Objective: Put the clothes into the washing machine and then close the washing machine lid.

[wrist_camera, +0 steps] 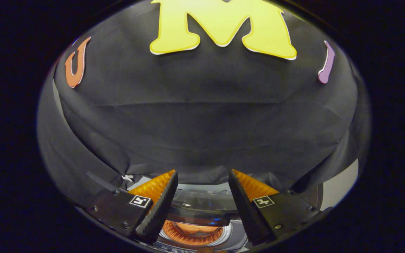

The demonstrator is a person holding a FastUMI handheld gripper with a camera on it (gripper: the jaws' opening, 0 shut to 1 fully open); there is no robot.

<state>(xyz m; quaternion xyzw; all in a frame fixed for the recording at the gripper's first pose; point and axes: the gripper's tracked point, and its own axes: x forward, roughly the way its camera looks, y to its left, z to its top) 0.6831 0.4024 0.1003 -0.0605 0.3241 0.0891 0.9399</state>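
Observation:
My gripper (202, 177) is open, with nothing between its fingers. Below and between the fingers sits the washing machine (202, 191). Its dark see-through lid (202, 205) stands raised over the round drum opening (192, 233). The drum's inside glows orange, and a rounded orange lump, possibly the clothes, lies in it. My fingers hang above the machine, apart from the lid and the drum.
The black cloth wall (202, 116) rises close behind the machine. A pale panel (339, 188) shows beside the right finger.

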